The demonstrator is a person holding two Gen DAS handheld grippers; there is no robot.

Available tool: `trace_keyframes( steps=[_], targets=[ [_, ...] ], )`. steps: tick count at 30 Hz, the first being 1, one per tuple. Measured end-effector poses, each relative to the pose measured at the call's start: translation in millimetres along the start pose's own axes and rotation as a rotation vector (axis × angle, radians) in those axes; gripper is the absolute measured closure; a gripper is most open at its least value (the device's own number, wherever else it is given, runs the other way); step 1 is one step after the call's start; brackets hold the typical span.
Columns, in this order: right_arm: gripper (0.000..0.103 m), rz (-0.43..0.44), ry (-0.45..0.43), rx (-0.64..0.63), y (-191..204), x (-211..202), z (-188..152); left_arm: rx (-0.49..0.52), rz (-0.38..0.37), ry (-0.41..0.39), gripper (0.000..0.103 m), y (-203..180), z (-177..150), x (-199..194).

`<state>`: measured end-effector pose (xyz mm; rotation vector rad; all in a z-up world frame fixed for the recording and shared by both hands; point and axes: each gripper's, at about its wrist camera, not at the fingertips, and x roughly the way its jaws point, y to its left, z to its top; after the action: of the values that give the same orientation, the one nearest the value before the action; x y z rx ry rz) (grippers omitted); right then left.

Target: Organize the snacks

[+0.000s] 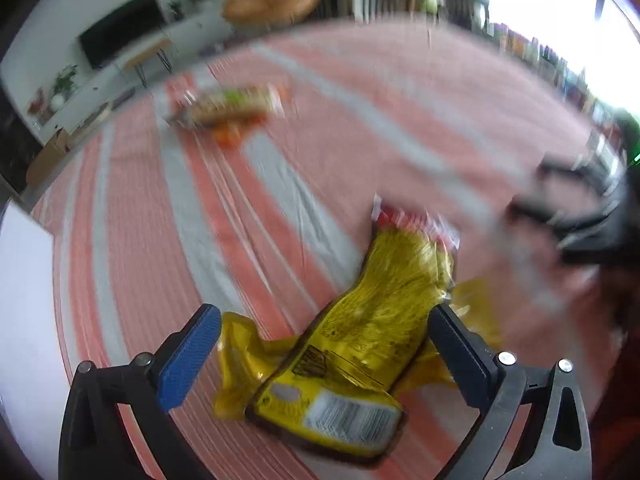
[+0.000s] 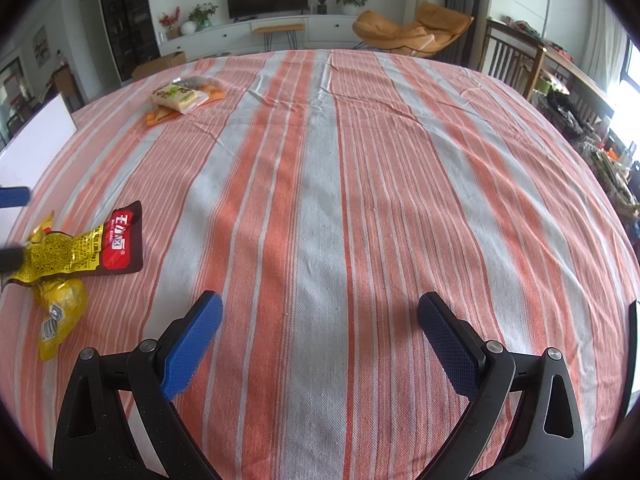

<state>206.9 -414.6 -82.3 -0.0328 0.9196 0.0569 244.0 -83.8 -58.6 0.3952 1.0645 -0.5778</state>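
Now my left gripper [image 1: 324,320] gapes around two yellow packets [image 1: 368,320]; my right gripper [image 2: 320,312] hangs spread; three packets [image 2: 184,98] lie far off.

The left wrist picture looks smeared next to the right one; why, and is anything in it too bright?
Left wrist view: motion blur smears the striped tablecloth, the far snack packets and the right gripper; only the left gripper and the yellow snack packet stay fairly legible, and the window corner is blown out white. Right wrist view: sharp, evenly lit, soft shadows, fisheye curving the table edge.
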Motion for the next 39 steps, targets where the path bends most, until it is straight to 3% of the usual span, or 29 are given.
trace_keyframes(
  steps=[1, 3, 5, 9, 15, 18, 20, 22, 25, 27, 31, 35, 39],
  targets=[
    [0.003, 0.0, 0.0, 0.0, 0, 0, 0, -0.001, 0.013, -0.012, 0.0, 3, 3, 2],
    [0.003, 0.0, 0.0, 0.0, 0, 0, 0, -0.04, 0.205, 0.009, 0.002, 18, 12, 14],
    [0.003, 0.0, 0.0, 0.0, 0, 1, 0, -0.169, 0.311, 0.024, 0.006, 44, 12, 20],
    [0.003, 0.0, 0.0, 0.0, 0, 0, 0, -0.502, 0.206, -0.019, 0.006, 96, -15, 13],
    [0.003, 0.0, 0.0, 0.0, 0, 0, 0, -0.732, 0.175, -0.193, 0.005, 93, -81, -37],
    [0.003, -0.001, 0.0, 0.0, 0, 0, 0, -0.84, 0.075, -0.235, 0.005, 79, -105, -53],
    [0.003, -0.001, 0.0, 0.0, 0, 0, 0, -0.878, 0.0, -0.252, 0.005, 65, -103, -58],
    [0.003, -0.001, 0.0, 0.0, 0, 0, 0, -0.886, -0.036, -0.231, 0.005, 46, -92, -55],
    [0.003, -0.001, 0.0, 0.001, 0, 0, 0, -0.846, 0.09, -0.142, 0.005, 16, -64, -41],
    [0.003, 0.0, 0.0, 0.001, 0, 0, 0, -0.829, 0.184, -0.126, 0.005, 0, -56, -37],
    [0.003, -0.001, 0.0, 0.001, 0, 0, 0, -0.77, 0.272, -0.082, 0.004, -20, -51, -16],
    [0.003, 0.0, 0.0, 0.001, 0, 0, 0, -0.72, 0.309, -0.084, 0.003, -29, -56, -7],
    [0.003, -0.001, 0.0, 0.001, 0, 0, 0, -0.677, 0.288, -0.076, 0.0, -23, -73, -14]
  ],
)
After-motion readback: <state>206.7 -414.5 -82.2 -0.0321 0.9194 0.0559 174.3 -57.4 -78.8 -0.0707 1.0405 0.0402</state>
